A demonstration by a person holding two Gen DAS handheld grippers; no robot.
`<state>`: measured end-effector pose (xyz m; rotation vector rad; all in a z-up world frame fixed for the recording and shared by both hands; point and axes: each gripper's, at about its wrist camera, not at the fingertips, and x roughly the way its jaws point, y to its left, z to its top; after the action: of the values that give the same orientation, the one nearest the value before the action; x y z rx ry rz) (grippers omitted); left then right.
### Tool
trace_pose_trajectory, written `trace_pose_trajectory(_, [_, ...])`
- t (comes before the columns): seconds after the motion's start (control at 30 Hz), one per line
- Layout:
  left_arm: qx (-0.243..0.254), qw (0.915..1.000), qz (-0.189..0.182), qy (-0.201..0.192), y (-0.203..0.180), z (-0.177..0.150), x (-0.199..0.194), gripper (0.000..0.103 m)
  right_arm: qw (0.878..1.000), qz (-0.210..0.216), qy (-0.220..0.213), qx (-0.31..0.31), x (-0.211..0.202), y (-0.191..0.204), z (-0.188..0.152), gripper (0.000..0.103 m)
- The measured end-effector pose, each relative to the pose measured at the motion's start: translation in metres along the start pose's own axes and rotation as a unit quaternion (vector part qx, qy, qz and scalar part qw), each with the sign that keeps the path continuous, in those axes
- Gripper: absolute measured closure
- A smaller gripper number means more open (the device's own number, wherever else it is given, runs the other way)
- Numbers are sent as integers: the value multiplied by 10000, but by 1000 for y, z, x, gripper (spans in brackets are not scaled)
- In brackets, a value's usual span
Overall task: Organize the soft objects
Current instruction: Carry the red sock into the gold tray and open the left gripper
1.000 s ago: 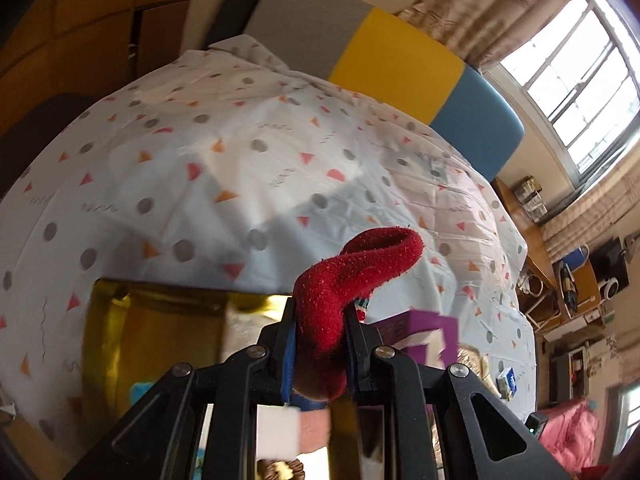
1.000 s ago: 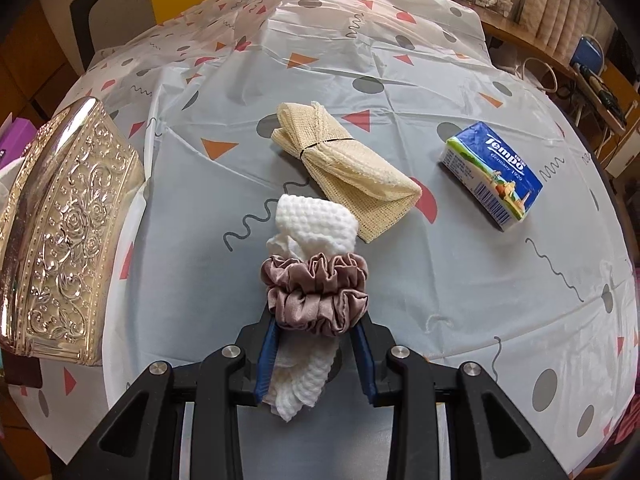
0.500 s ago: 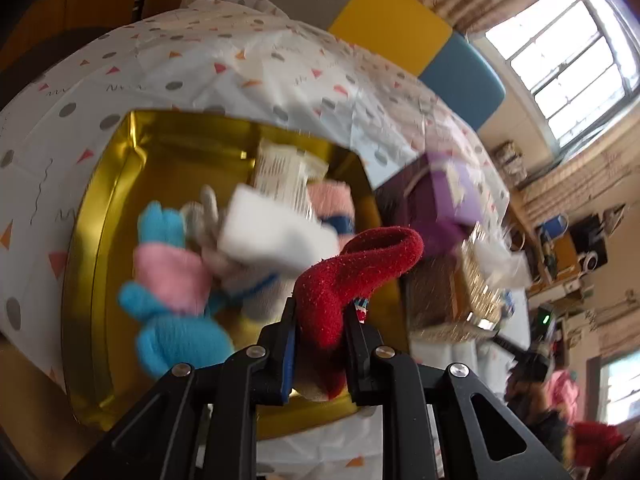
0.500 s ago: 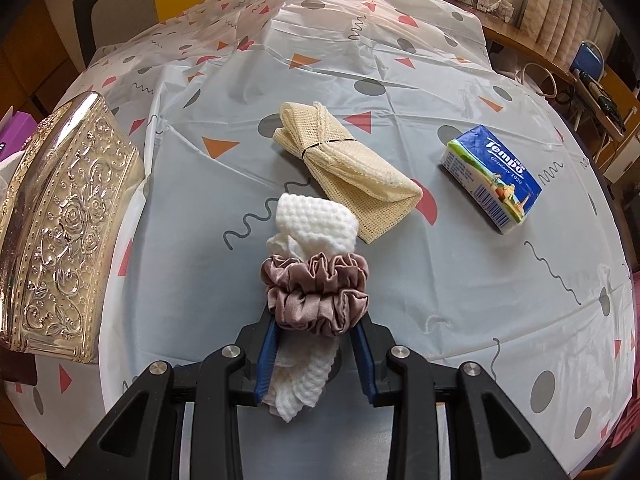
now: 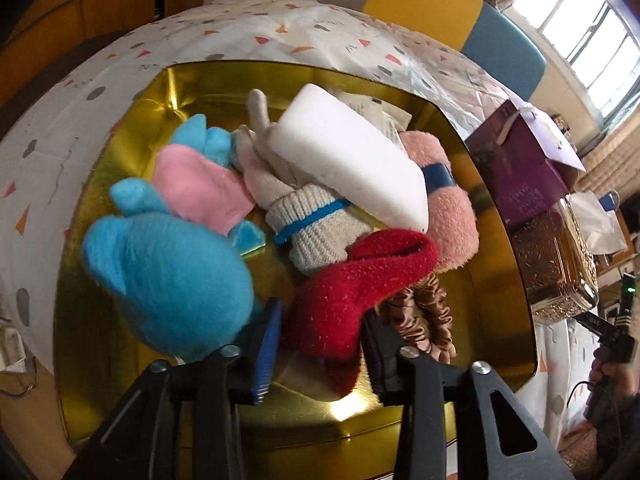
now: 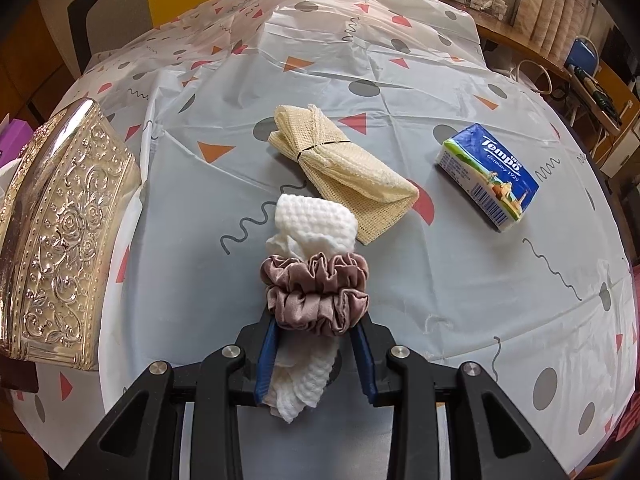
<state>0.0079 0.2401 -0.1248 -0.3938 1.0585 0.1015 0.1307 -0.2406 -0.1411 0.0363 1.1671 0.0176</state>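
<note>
Left gripper (image 5: 320, 340) is hanging over the gold tin (image 5: 500, 240), jaws opening, one red sock (image 5: 352, 292) sitting loose between the pads, a gap showing at the left pad. Sock is resting on the pile inside the tin.

Tin count: one blue-and-pink plush toy (image 5: 172, 248), one white foam block (image 5: 348, 156), one cream knit sock (image 5: 316, 224) with a blue stripe, one pink fuzzy roll (image 5: 452, 216) with a blue band, one brown scrunchie (image 5: 432, 320), plus the red sock.

Right gripper (image 6: 316, 344) is clamping one white waffle cloth (image 6: 312, 228) bundled with one mauve scrunchie (image 6: 316, 292), jaws partly closed on the bundle, low over the tablecloth (image 6: 440, 280).

Lying loose on the tablecloth: one beige mesh cloth (image 6: 340, 172) tied with a black band, one Tempo tissue pack (image 6: 488, 176). One embossed silver lid (image 6: 60, 232) is sitting at the left edge.
</note>
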Motion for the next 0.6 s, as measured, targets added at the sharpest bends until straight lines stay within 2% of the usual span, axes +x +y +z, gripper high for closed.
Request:
trace_pose_trajectory(0.07, [37, 10000, 16, -75, -1, 0, -5, 50, 10000, -3, -2, 34, 0, 0, 1, 69])
trace_pose_trajectory(0.23, [109, 9990, 161, -390, -5, -1, -24, 36, 9998, -23, 1, 220, -3, -1, 6, 71])
trace_pose_trajectory(0.4, [265, 9968, 331, -671, -12, 1, -41, 30, 9995, -60, -190, 265, -20, 7, 28, 71])
trace_pose_trajectory(0.6, [298, 9946, 363, -921, -13, 1, -57, 25, 9979, -124, -603, 180, -51, 31, 82, 71])
